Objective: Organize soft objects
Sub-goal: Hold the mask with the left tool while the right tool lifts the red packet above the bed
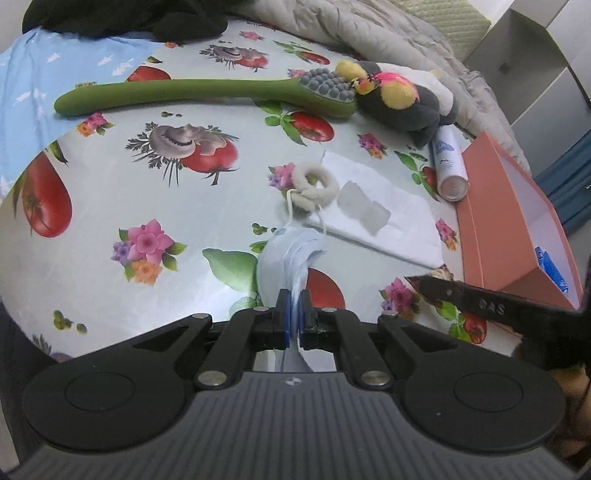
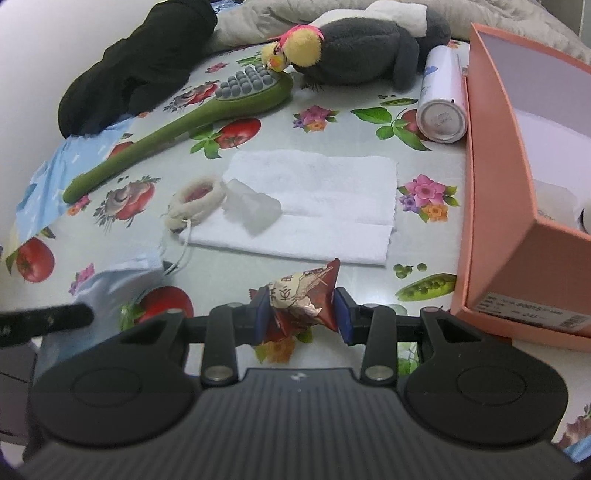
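This is a home, likely a bedroom or living corner. The counter (image 1: 110, 192) wears a glossy oilcloth printed with tomatoes, mushrooms and flowers. A rumpled grey quilt (image 1: 351, 33) lies at its far edge beside a plush bird (image 2: 354, 40). Household items lie about: a green long-handled massage brush (image 1: 192, 92), a folded white towel (image 2: 314, 199), a spray can (image 2: 441, 99) and a pink cardboard box (image 2: 517, 192).
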Available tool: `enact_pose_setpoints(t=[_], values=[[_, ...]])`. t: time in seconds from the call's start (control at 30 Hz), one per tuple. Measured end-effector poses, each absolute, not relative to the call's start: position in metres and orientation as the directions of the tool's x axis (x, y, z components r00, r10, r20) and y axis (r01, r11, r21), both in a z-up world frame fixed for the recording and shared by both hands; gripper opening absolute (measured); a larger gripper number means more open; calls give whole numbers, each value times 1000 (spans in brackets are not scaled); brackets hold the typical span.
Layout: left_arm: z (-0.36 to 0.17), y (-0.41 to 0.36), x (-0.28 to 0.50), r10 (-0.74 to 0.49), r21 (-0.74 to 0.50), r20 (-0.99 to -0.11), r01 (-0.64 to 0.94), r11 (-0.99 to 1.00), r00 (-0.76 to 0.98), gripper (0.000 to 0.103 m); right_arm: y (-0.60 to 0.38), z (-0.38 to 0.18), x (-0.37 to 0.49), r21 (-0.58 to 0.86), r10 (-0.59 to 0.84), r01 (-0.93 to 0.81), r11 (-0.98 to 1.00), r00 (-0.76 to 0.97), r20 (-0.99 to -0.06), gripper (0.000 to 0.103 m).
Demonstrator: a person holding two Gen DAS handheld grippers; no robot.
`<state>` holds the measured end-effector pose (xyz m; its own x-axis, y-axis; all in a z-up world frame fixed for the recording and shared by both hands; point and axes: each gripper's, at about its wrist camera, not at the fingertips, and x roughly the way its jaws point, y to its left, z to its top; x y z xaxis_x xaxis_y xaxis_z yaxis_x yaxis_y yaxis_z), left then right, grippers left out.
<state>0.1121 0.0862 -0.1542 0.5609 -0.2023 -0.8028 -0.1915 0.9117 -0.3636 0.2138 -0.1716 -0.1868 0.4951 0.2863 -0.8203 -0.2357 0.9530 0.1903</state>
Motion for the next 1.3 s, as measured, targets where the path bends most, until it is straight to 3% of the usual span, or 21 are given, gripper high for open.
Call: enact_pose_setpoints(t=[0.43,0.7,0.9,1.3], values=[[-161,80,106,-232,-378,-811,-179,908,538,5,-152,-171,243,285,384,-266,921,497,-778,40],[-167,84,107,-230,-382,-817,-197,903,529,5,-75,-178,297,345,514,-424,837,396,-761,40],[-152,92,109,-233,-400,-792,-192,896,564,4,-39,-200,321,301,494,-486,820,338,-801,39],[-102,103,98,-297,-472,-725,-135,871,622,2,-43,-215,338,334,487,-436,836,309,-816,37]])
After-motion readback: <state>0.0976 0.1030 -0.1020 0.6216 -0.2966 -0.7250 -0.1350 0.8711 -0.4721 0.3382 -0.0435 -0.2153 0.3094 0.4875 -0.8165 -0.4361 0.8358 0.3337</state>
